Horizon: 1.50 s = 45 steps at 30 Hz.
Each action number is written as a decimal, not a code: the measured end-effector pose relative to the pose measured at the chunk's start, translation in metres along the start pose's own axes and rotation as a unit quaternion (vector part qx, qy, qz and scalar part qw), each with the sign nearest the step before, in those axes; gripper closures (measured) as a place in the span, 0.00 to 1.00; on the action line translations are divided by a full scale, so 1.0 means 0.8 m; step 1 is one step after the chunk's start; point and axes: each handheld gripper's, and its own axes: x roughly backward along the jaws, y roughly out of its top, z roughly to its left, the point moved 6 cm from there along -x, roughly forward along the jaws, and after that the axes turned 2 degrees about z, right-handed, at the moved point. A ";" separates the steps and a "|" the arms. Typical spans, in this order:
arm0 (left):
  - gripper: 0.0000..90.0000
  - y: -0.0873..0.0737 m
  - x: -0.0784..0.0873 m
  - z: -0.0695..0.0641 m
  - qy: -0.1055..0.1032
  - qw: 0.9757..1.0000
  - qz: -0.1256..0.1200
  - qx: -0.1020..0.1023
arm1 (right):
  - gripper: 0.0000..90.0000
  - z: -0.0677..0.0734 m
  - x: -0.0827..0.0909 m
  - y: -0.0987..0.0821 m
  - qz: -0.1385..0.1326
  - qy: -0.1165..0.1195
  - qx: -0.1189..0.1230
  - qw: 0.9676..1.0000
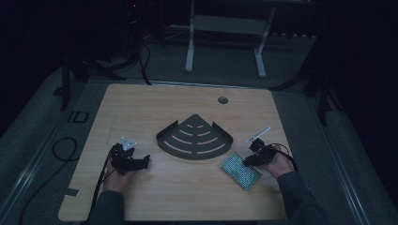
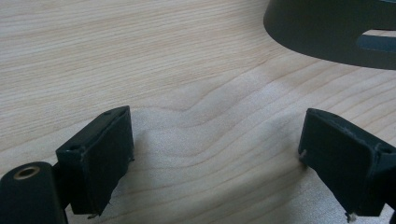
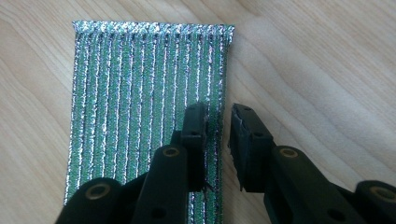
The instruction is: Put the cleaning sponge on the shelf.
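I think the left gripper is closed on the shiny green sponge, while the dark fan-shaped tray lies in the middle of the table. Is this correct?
Not quite. The right gripper is the one at the shiny green sponge, its jaws nearly shut over the edge, as the right gripper view shows. The left gripper is open over bare wood. The dark fan-shaped tray does lie mid-table.

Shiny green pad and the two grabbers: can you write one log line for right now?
left gripper: open, over bare table | right gripper: narrow gap at shiny green pad edge, grip unclear | dark slotted tray: table centre
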 end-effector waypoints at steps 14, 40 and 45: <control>0.12 0.000 0.000 0.000 0.000 1.000 0.000 0.000 | 0.85 -0.005 -0.002 0.002 0.020 0.040 -0.028 0.999; 0.12 0.000 0.000 0.000 0.000 1.000 0.000 0.000 | 1.00 0.005 0.019 0.004 0.015 0.019 0.007 1.000; 0.12 0.000 0.000 0.000 0.000 1.000 0.000 0.000 | 1.00 0.007 0.028 0.008 0.012 0.015 0.010 1.000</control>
